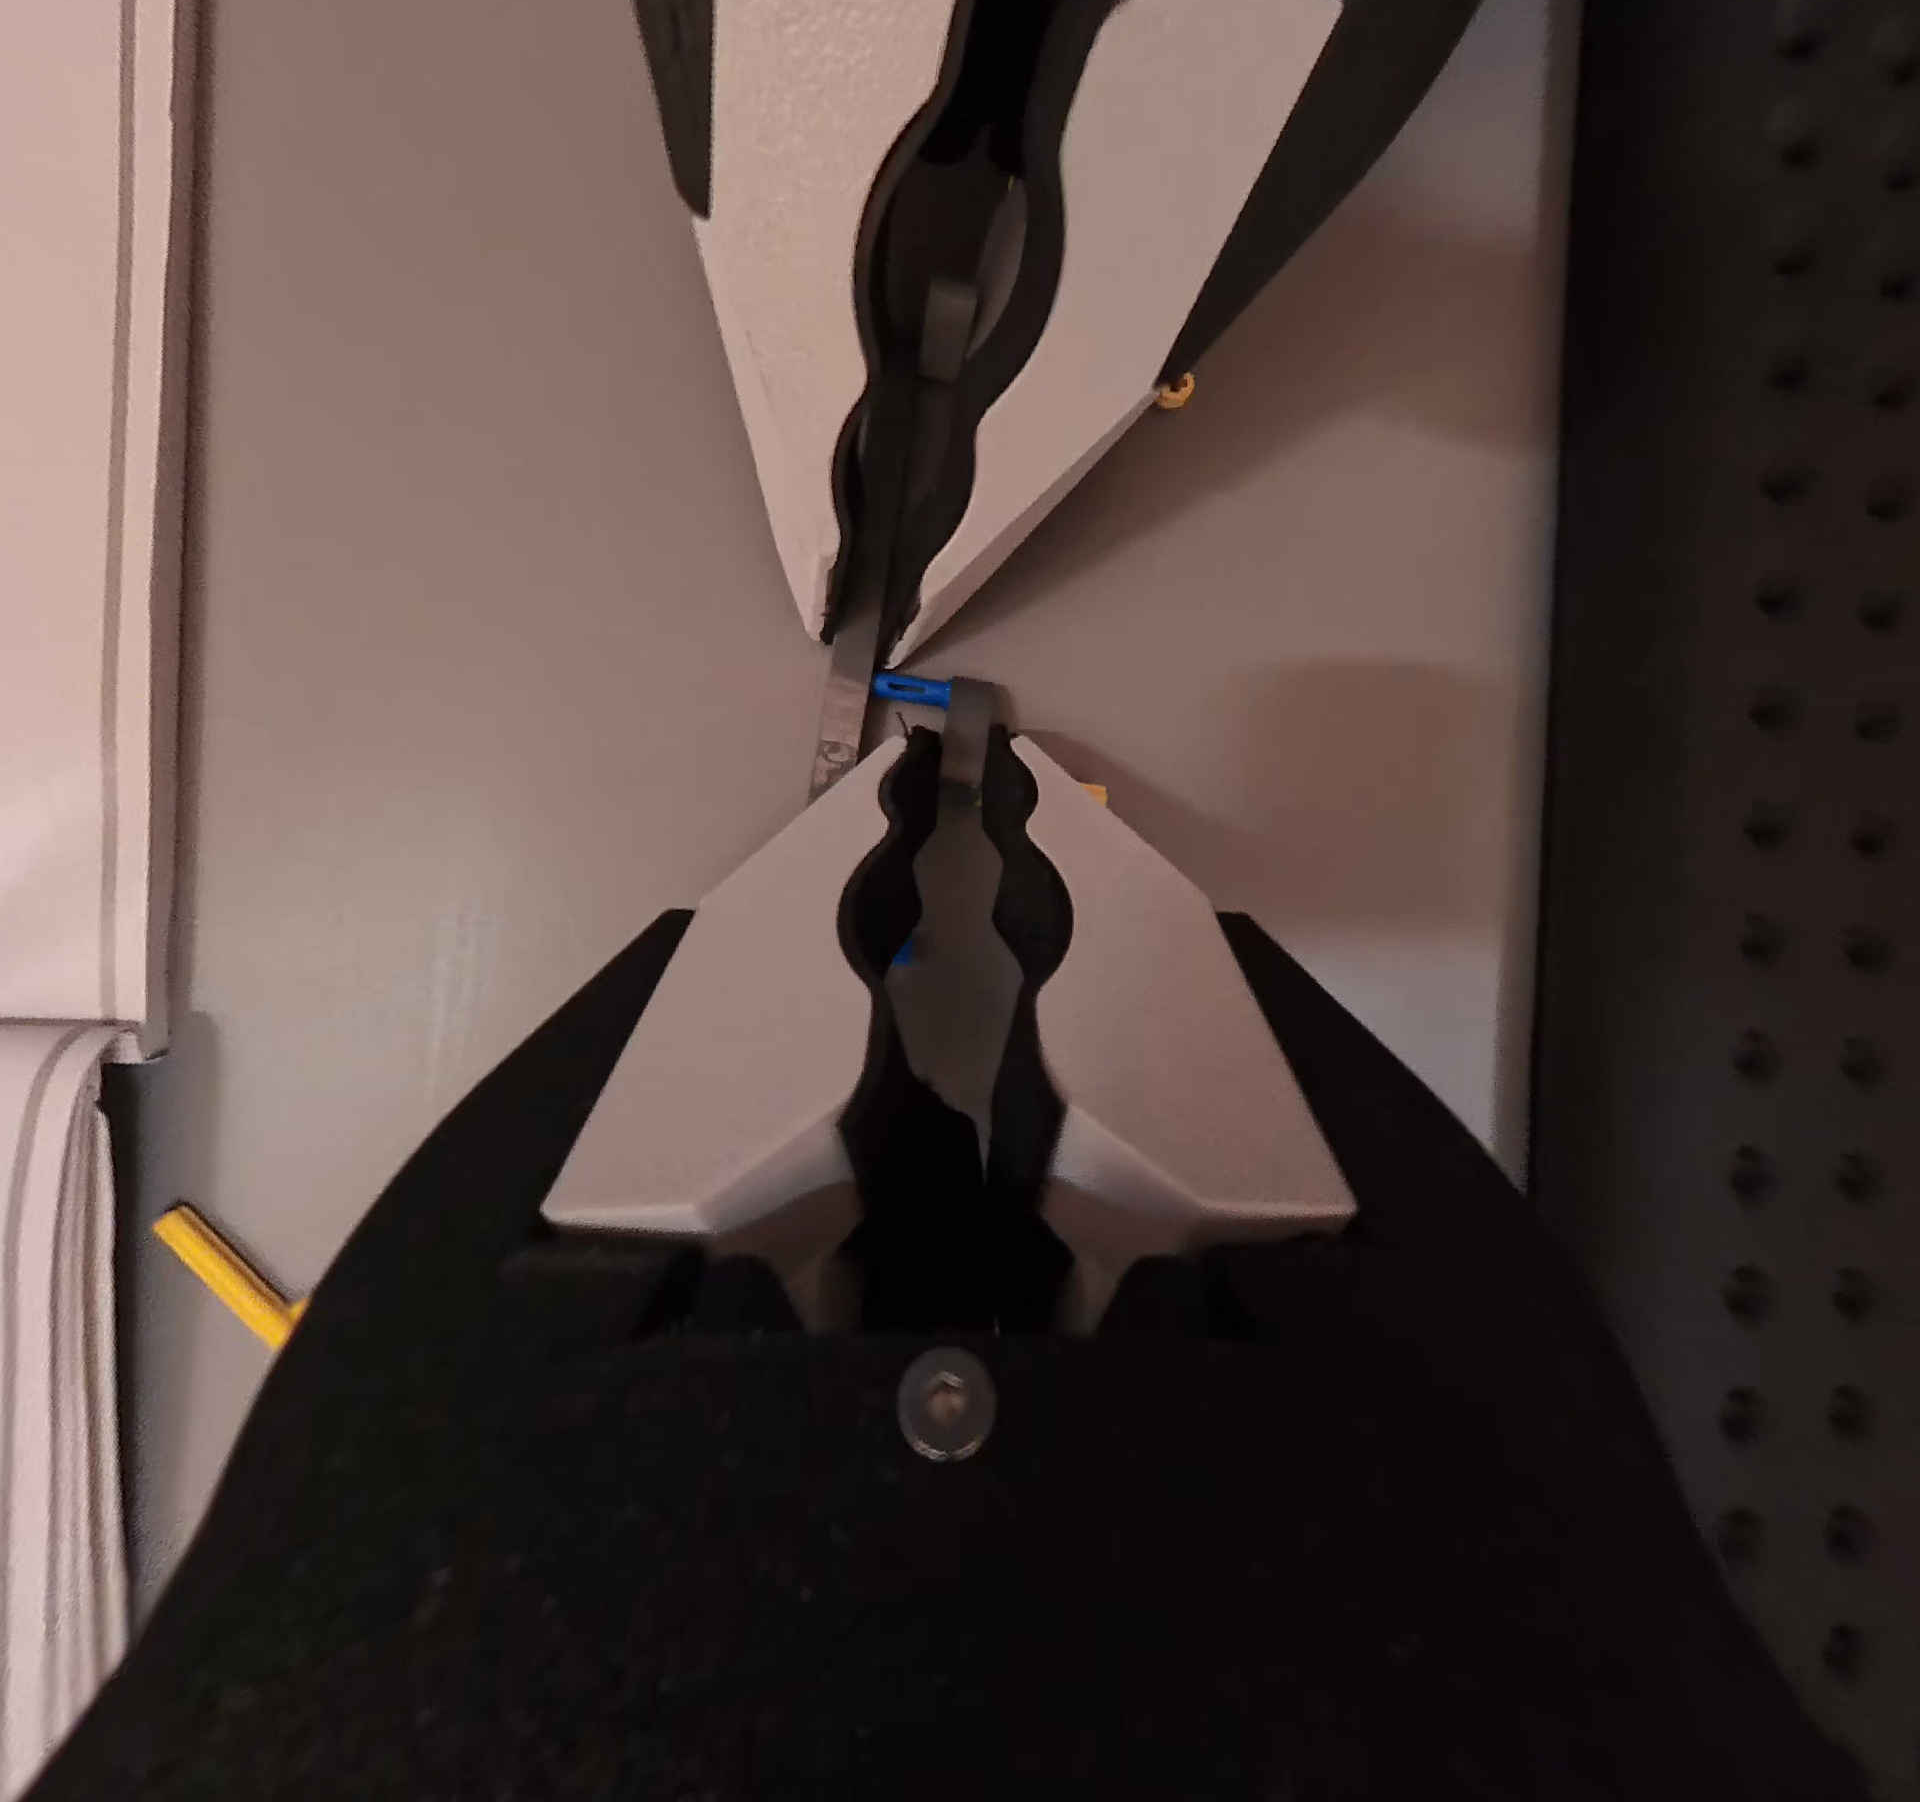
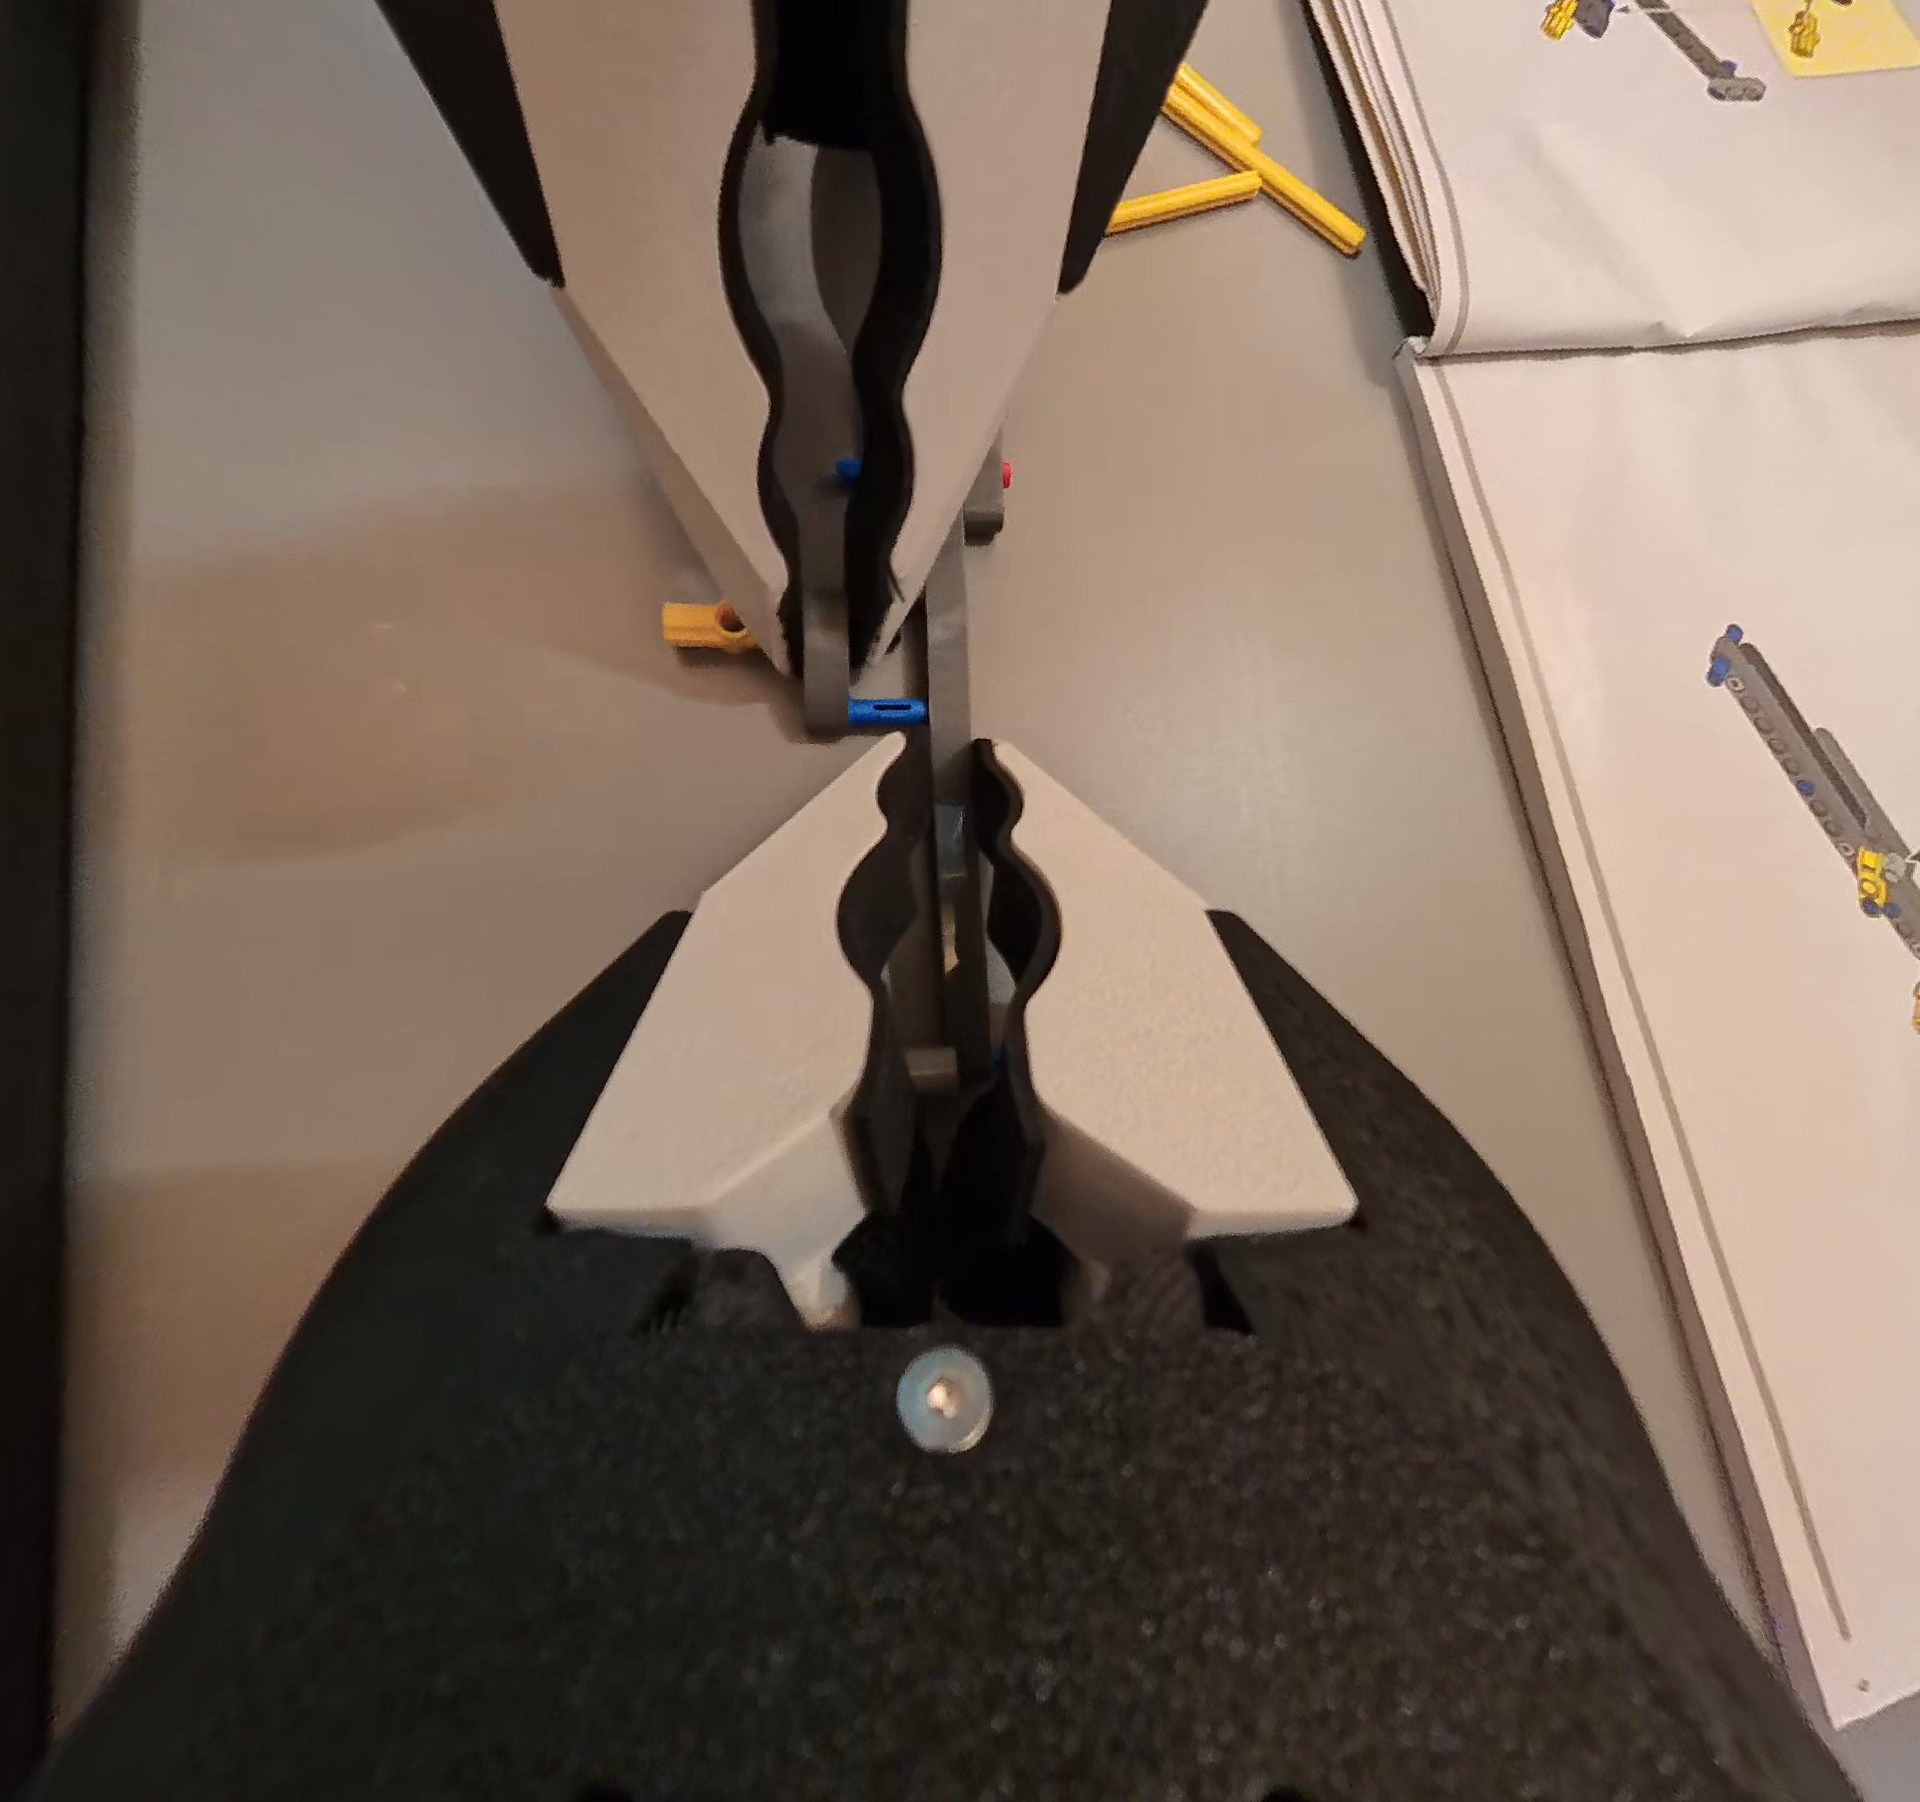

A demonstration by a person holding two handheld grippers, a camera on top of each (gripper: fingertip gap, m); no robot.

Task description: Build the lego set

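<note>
Lego beams, two grey, are held tip to tip above the bench (image 2: 416,609): left gripper (image 1: 961,755) jaws closed on the short beam (image 1: 966,729), right gripper (image 2: 951,765) jaws closed on the long beam (image 2: 948,651). A blue pin (image 2: 885,710) lies crosswise between them, seated in the short beam, its free end just at the long beam

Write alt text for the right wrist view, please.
The right gripper and the left gripper meet tip to tip, each shut on a grey beam, with a blue pin between the beams. Yellow axles and an open instruction booklet lie behind.
</note>
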